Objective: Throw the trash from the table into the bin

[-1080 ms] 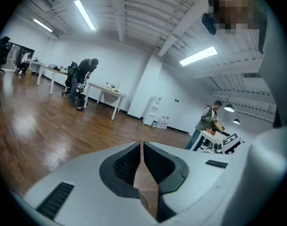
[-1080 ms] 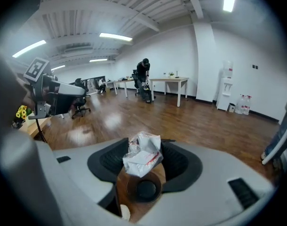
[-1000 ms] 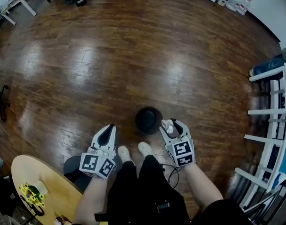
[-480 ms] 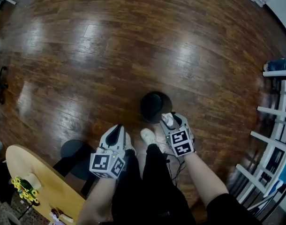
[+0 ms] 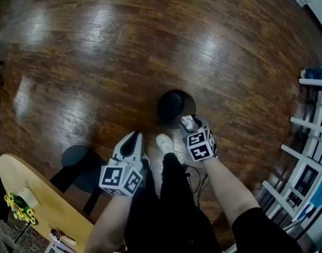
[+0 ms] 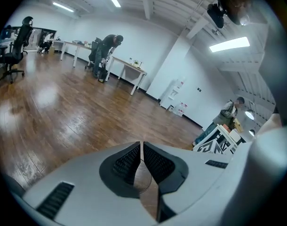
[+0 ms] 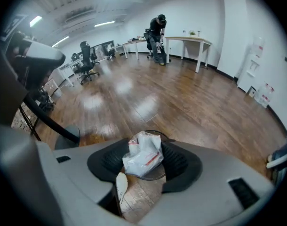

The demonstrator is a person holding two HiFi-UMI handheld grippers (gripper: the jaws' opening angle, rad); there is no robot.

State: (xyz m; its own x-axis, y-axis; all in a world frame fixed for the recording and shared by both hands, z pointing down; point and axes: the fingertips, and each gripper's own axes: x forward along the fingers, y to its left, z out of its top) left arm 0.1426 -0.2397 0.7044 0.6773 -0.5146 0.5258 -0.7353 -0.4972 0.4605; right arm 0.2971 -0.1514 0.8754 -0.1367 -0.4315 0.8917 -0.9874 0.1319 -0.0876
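A round black bin [image 5: 174,107] stands on the wooden floor just ahead of my feet. My right gripper [image 5: 189,124] hangs at the bin's near rim, pointing steeply down, shut on a crumpled white wrapper with red print [image 5: 188,122]. In the right gripper view the wrapper [image 7: 142,158] sits pinched between the dark pads [image 7: 179,161], and the bin's rim [image 7: 157,133] shows right behind it. My left gripper [image 5: 133,139] is to the left of the bin, beside my leg. Its jaws [image 6: 141,150] are shut with nothing between them.
A round wooden table [image 5: 42,207] with a yellow flower piece [image 5: 17,205] is at the lower left, with a dark round base [image 5: 77,165] beside it. A white rack [image 5: 309,157] stands at the right. My white shoe [image 5: 163,141] is near the bin. A person bends over far desks [image 7: 157,32].
Both grippers have sunk toward the floor. The right one, still holding the wrapper, has come closer to the bin's near rim, and the head view has tilted further down.
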